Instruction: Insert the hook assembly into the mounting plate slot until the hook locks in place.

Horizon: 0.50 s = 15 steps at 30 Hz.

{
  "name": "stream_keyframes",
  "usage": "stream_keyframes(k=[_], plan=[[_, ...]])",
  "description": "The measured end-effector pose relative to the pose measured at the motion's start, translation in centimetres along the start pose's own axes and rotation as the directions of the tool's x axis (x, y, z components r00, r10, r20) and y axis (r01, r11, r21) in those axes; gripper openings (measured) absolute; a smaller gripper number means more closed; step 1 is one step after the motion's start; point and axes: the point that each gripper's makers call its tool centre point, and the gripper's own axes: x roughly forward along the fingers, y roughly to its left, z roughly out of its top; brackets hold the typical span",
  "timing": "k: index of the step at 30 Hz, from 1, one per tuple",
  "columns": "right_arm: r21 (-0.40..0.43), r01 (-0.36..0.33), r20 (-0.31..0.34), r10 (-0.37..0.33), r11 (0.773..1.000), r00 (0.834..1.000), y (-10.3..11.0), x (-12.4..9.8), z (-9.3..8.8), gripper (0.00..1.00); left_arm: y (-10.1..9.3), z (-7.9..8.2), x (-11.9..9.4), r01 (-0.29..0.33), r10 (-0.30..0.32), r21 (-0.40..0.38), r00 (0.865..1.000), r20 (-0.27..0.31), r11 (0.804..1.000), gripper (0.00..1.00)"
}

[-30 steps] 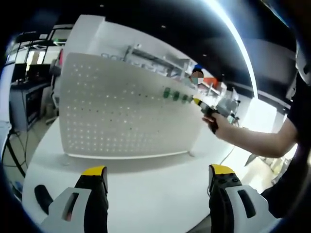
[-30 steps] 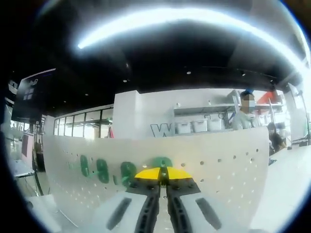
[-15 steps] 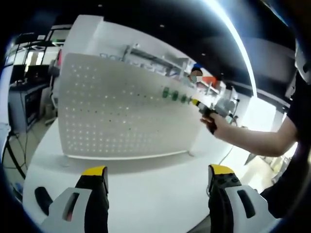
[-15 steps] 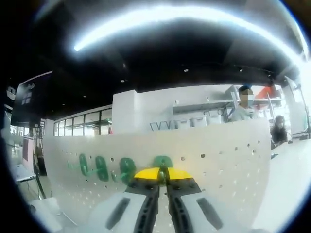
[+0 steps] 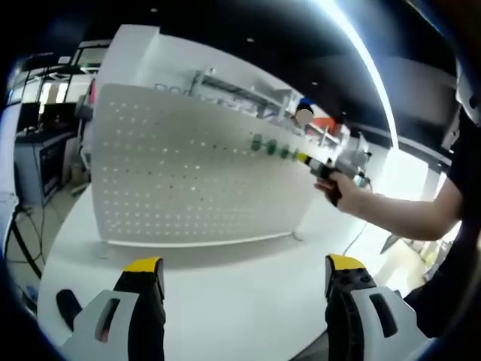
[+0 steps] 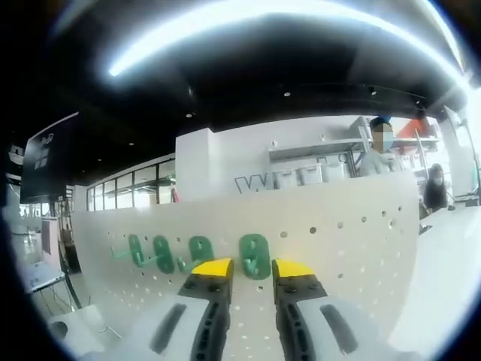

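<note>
A white pegboard mounting plate (image 5: 188,180) stands upright on the white table (image 5: 240,293). Several green hooks (image 5: 272,148) sit in a row near its upper right. In the right gripper view the same row of green hooks (image 6: 161,253) runs across the board (image 6: 353,248). The rightmost hook (image 6: 254,254) hangs on the board just beyond my right gripper (image 6: 253,267), whose jaws stand apart and hold nothing. A hand holds that right gripper (image 5: 319,167) against the board's right end. My left gripper (image 5: 244,263) hovers open over the table, well short of the board.
A black handle-like object (image 5: 68,307) lies at the table's near left corner. Cables (image 5: 19,241) and a rack stand left of the table. People (image 6: 376,154) and shelves show behind the board. A person's forearm (image 5: 398,214) reaches in from the right.
My right gripper's jaws have parted and let go of the rightmost green hook, which stays on the board. The left gripper has hardly moved.
</note>
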Motion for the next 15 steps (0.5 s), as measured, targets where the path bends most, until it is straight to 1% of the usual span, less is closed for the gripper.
stream_keyframes(k=[2, 5, 9, 13, 15], plan=[[0.016, 0.001, -0.006, -0.001, 1.0, 1.0, -0.1, -0.4, -0.1, 0.21, 0.0, -0.1, 0.0, -0.004, 0.004, 0.008, 1.0, -0.004, 1.0, 0.92], [0.008, 0.013, -0.014, -0.013, 1.0, 1.0, -0.5, -1.0, -0.3, 0.23, 0.1, -0.1, -0.1, -0.006, 0.006, 0.005, 1.0, -0.004, 1.0, 0.93], [0.042, 0.037, -0.017, -0.036, 0.998, 0.999, -1.4, -2.0, -0.3, 0.29, 0.1, -0.1, -0.2, -0.008, 0.008, 0.005, 1.0, -0.002, 1.0, 0.95], [0.04, 0.042, -0.041, -0.041, 0.998, 0.998, -1.5, -3.4, -0.9, 0.31, 0.1, -0.2, -0.3, -0.01, 0.01, 0.007, 1.0, -0.004, 1.0, 0.96], [0.061, 0.045, -0.055, -0.042, 0.997, 0.998, -1.4, -4.5, -1.2, 0.31, 0.1, -0.2, -0.4, -0.011, 0.011, 0.009, 1.0, -0.004, 1.0, 0.97]])
